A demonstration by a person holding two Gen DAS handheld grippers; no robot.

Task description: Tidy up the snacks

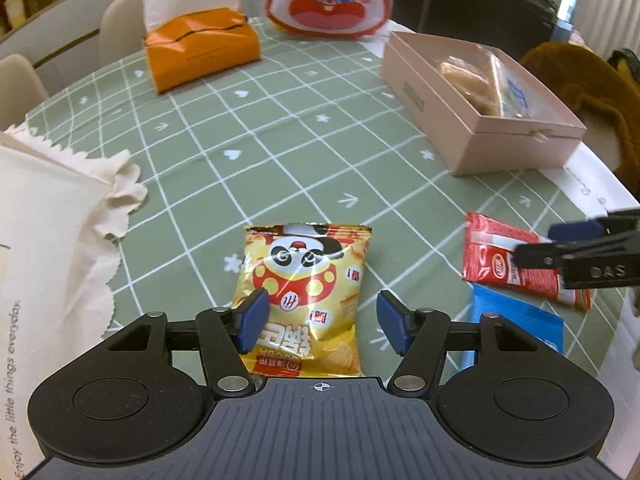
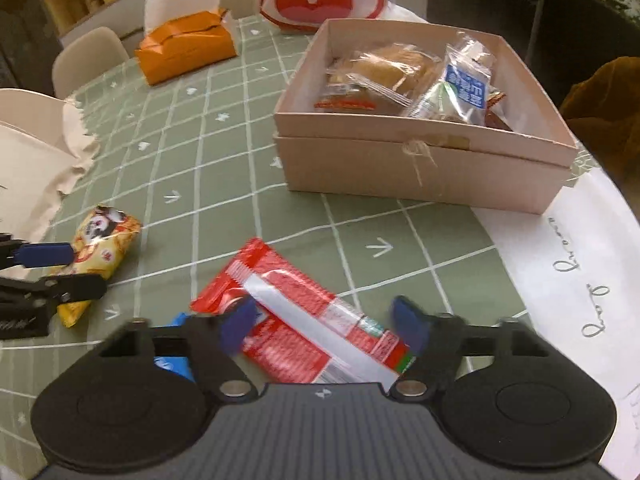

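Left wrist view: left gripper (image 1: 320, 322) has jaws wide open w/ the yellow chip bag (image 1: 306, 300) lying flat btwn them, bottom center, panda print facing up. Right gripper (image 1: 532, 244) pokes in at right edge over the red snack pack (image 1: 500, 260); blue packet (image 1: 516, 328) just below it. Pink box (image 1: 476, 120) upper right.

Right wrist view: right gripper (image 2: 324, 322) jaws open too, straddling the red snack pack (image 2: 304, 312), slightly blurred. Only here you see inside the pink box (image 2: 420, 168): several clear-wrapped snacks. Chip bag (image 2: 100, 256) sits left.
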